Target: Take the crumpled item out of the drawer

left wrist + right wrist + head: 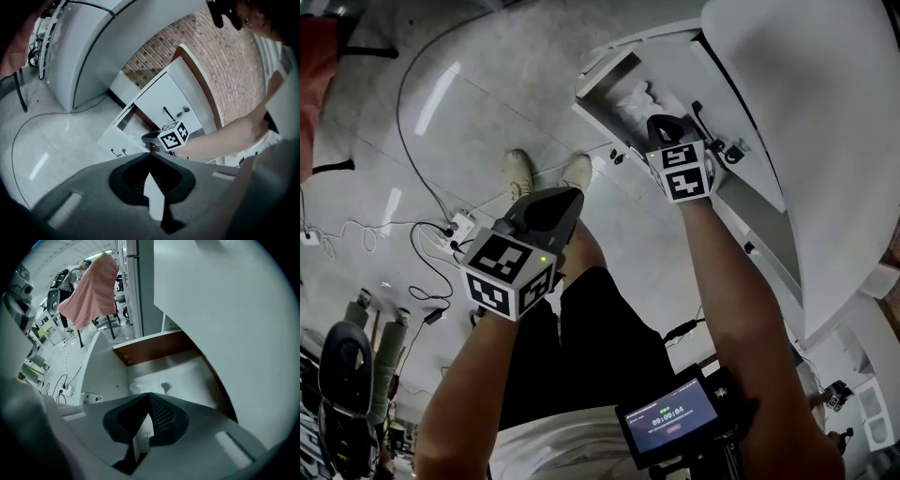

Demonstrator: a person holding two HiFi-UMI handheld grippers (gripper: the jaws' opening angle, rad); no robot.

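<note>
A white drawer [605,86] stands pulled out of a white cabinet [750,169]. A crumpled white item [637,99] lies inside it; in the right gripper view the crumpled item [146,385] lies on the drawer floor [187,373] just beyond the jaw tips. My right gripper [662,124] [149,394] hangs over the drawer, shut, with nothing between its jaws. My left gripper [555,199] [151,153] is held back over the person's legs, also shut and empty. From it I see the open drawer [123,125] and the right gripper's marker cube [174,135].
Cables and a power strip [461,225] lie on the floor at the left. The person's shoes [546,172] stand close to the drawer front. A pink cloth [91,289] hangs at the back. A brick wall [220,61] rises behind the cabinet. A screen device [670,418] sits at the waist.
</note>
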